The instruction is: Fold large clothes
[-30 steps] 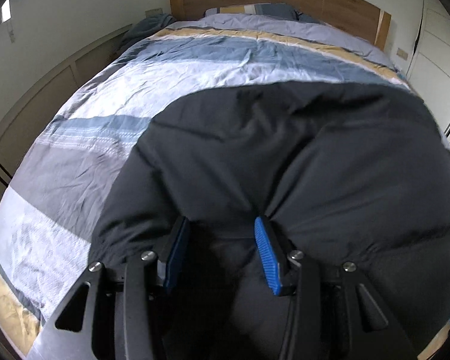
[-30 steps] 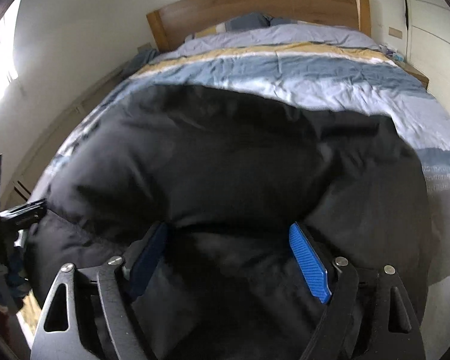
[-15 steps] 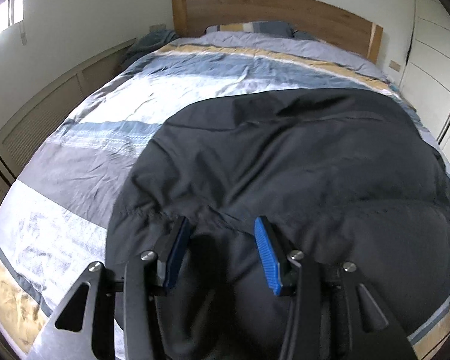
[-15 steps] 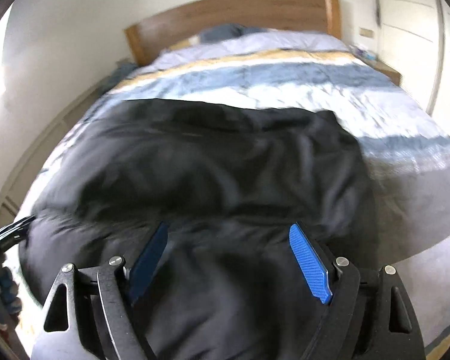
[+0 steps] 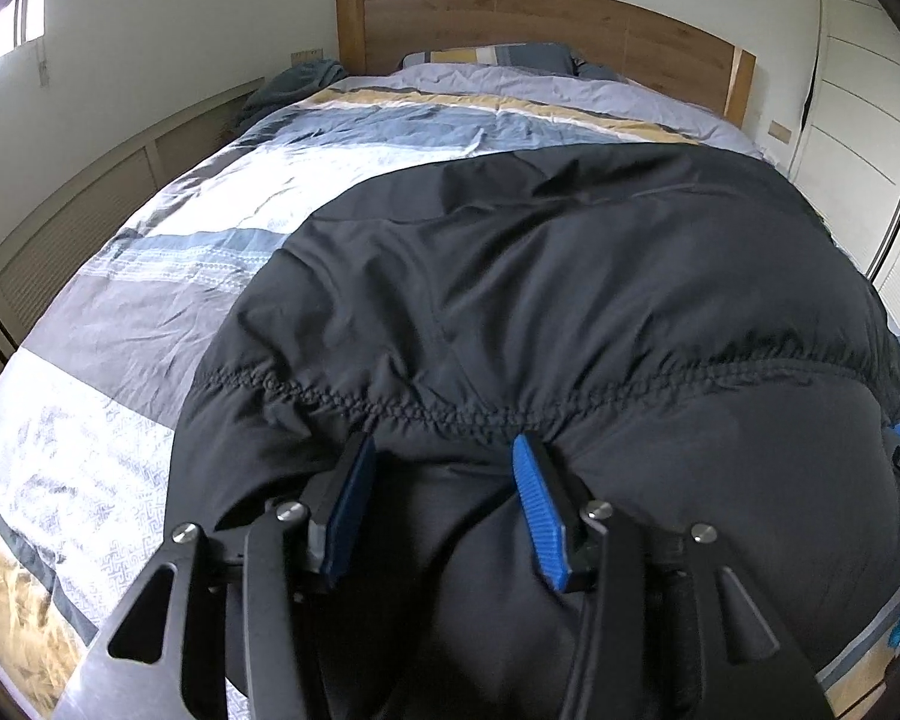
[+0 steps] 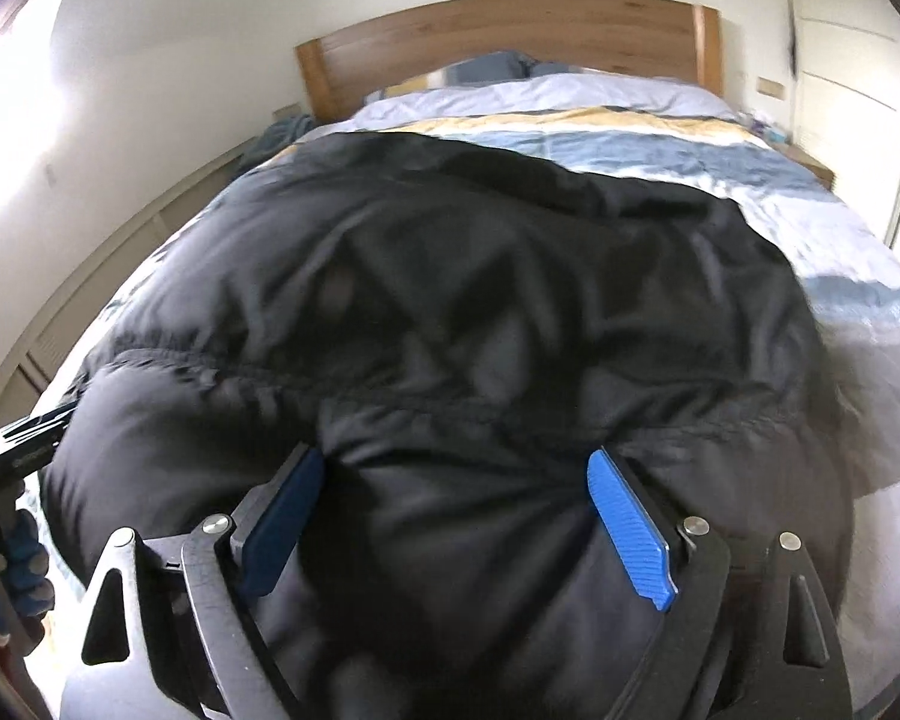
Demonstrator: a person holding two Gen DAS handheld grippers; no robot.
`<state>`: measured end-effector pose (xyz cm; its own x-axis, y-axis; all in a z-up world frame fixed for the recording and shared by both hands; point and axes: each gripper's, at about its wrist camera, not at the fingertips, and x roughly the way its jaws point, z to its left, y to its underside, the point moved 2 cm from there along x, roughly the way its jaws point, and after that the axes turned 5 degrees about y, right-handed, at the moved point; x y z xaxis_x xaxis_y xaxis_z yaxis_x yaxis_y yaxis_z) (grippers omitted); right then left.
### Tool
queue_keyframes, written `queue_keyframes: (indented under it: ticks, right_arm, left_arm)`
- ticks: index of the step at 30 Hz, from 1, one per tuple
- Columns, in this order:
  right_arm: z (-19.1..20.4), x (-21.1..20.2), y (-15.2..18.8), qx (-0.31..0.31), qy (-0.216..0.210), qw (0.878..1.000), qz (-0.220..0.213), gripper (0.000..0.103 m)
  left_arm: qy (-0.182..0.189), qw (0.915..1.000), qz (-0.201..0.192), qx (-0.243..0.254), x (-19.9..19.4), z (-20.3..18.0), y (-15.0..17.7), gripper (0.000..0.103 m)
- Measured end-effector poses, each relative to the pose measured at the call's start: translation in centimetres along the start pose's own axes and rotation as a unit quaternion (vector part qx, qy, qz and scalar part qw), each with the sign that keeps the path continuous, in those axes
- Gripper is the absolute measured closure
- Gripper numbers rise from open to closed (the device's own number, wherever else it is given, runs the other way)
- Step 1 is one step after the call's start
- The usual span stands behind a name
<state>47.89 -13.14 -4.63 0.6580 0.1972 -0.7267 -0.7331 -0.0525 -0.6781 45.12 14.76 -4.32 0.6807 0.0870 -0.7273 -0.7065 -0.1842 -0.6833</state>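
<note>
- Left tool at 6 o'clock, its blue pads clenched around a bunched fold of the black jacket.
- Right tool likewise grips the jacket's padded hem.
- Jacket sprawls toward 12 o'clock over the striped duvet, wooden headboard beyond.

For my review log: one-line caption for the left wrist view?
Left gripper grips a bunched hem of the black jacket spread over the striped duvet.

I am in a home bedroom. A wide bed with a striped duvet fills the room, its wooden headboard against the far wall, pillows just before it, and white wardrobe doors right of the bed.
</note>
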Motion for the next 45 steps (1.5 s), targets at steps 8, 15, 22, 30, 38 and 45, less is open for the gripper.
queue_keyframes:
  ticks: [8, 15, 22, 30, 38, 45]
  right_arm:
    - [-3.1, -1.5, 0.6, 0.016, 0.031, 0.999, 0.003, 0.015]
    - [-2.3, -4.5, 1.3, 0.009, 0.030, 0.999, -0.007, 0.015]
    - [-0.9, -8.6, 3.2, 0.003, 0.023, 1.000, -0.015, 0.014]
    - [-0.1, -12.0, 6.0, 0.003, 0.024, 1.000, -0.010, 0.014]
    - [-1.7, -13.5, 7.9, 0.021, 0.039, 0.999, -0.004, 0.014]
    - [-5.1, -13.4, 8.8, 0.057, 0.053, 0.997, 0.004, 0.012]
  left_arm:
    - [0.005, 1.0000, -0.003, -0.003, -1.2, 0.2, 0.4, 0.057]
    - [0.010, 0.9999, -0.012, 0.002, -4.4, 0.3, 1.8, 0.057]
    - [0.020, 0.9997, -0.015, 0.005, -8.6, 0.2, 4.5, 0.057]
    - [0.029, 0.9994, -0.013, 0.011, -12.1, -0.2, 7.8, 0.057]
    - [0.030, 0.9996, 0.002, 0.000, -12.6, 0.7, 10.1, 0.057]
    - [0.011, 0.9997, 0.017, -0.010, -11.6, 2.5, 10.7, 0.056]
